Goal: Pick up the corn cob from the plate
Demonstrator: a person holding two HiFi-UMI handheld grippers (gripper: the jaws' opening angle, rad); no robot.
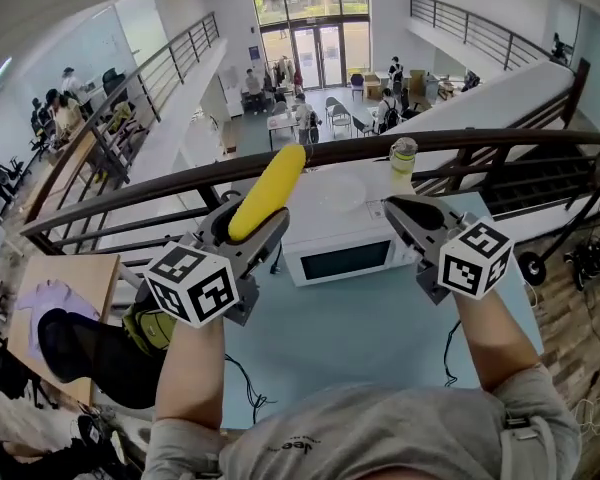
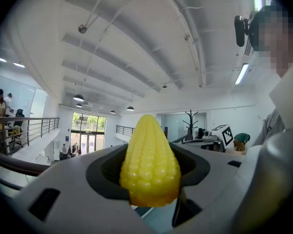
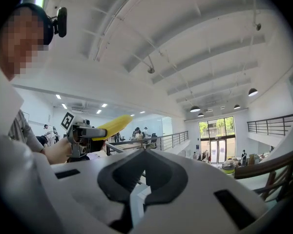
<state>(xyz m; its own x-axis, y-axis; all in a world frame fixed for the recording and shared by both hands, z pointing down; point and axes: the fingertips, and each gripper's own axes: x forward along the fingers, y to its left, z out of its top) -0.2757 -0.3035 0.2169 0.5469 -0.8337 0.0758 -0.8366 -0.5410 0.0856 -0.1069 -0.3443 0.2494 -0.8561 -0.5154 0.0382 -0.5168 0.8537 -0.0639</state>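
Note:
The yellow corn cob (image 1: 268, 190) sticks up and forward out of my left gripper (image 1: 250, 230), which is shut on its lower end and held level in the air. In the left gripper view the cob (image 2: 150, 160) fills the hollow between the jaws, tip pointing away. My right gripper (image 1: 398, 211) is raised beside it on the right, jaws together with nothing in them (image 3: 142, 174). The right gripper view shows the left gripper (image 3: 83, 135) with the cob (image 3: 112, 125) off to its left. A pale plate (image 1: 340, 193) lies on top of the microwave, below the grippers.
A white microwave (image 1: 345, 243) stands on the light blue table (image 1: 360, 338). A bottle (image 1: 402, 158) stands at its far right corner. A dark curved railing (image 1: 180, 183) runs behind the table, with an open hall below it. A wooden board (image 1: 60, 298) lies at the left.

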